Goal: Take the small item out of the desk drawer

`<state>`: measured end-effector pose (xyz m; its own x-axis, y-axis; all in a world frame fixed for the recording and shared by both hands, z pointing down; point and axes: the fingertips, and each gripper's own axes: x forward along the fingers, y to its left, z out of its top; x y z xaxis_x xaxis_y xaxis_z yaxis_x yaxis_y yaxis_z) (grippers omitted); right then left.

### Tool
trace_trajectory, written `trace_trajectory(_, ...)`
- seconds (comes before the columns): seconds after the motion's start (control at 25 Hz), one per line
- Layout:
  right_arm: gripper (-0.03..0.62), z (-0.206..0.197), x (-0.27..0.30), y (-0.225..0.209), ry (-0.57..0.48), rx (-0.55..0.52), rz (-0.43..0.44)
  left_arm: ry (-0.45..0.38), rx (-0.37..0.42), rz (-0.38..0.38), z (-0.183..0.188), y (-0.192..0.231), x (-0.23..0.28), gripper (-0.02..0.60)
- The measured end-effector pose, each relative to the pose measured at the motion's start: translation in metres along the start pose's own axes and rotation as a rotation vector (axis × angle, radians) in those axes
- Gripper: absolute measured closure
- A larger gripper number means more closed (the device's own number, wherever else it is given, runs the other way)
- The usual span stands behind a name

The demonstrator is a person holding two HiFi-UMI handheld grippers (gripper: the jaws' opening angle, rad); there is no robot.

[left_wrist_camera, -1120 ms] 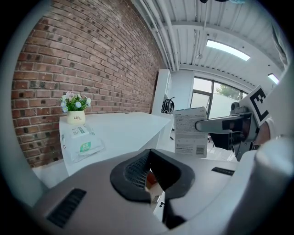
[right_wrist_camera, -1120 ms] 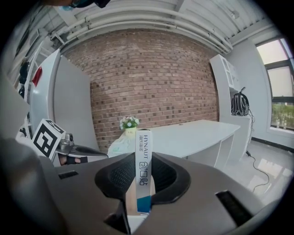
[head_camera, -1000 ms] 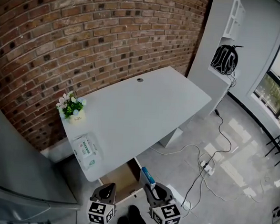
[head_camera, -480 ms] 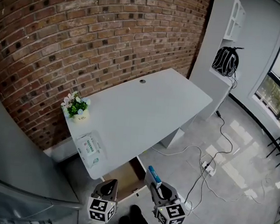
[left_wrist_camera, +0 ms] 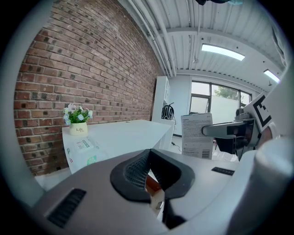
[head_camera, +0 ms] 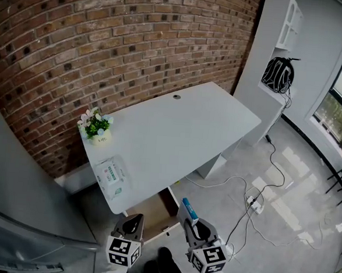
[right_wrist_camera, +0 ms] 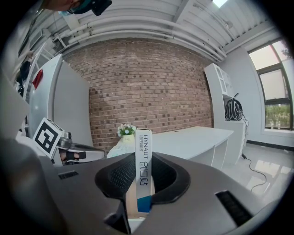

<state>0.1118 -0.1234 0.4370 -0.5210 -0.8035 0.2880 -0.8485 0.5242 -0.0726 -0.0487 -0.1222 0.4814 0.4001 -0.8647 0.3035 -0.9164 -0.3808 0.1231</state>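
The small white-and-blue box point(head_camera: 188, 210) stands upright between the pads of my right gripper point(head_camera: 189, 222), which is shut on it. It is held in the air just right of the open wooden drawer point(head_camera: 151, 214) under the white desk point(head_camera: 171, 133). In the right gripper view the box point(right_wrist_camera: 143, 147) rises from the jaws of the right gripper point(right_wrist_camera: 143, 170). My left gripper point(head_camera: 132, 225) hovers at the drawer's near left, pads together and nothing in them. The left gripper view shows those closed jaws of the left gripper point(left_wrist_camera: 149, 156) and the box point(left_wrist_camera: 197, 135) off to the right.
A potted plant point(head_camera: 95, 128) and a pack of wipes point(head_camera: 111, 175) sit on the desk's left end. A grey cabinet point(head_camera: 14, 209) stands at the left. Cables and a power strip point(head_camera: 252, 204) lie on the floor to the right. A backpack point(head_camera: 279, 73) rests on the white shelf.
My right gripper has carried the box slightly up and to the right, away from the drawer. The left gripper has barely shifted.
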Motion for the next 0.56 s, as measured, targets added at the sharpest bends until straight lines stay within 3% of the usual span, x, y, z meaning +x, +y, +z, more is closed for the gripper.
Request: trace_trajectory(0.56,0.488,-0.0011,-0.0046,-0.0037,0.003,0.026,0.000,-0.013,0.001,0.023,0.0048,0.0010,-0.0061,0.565)
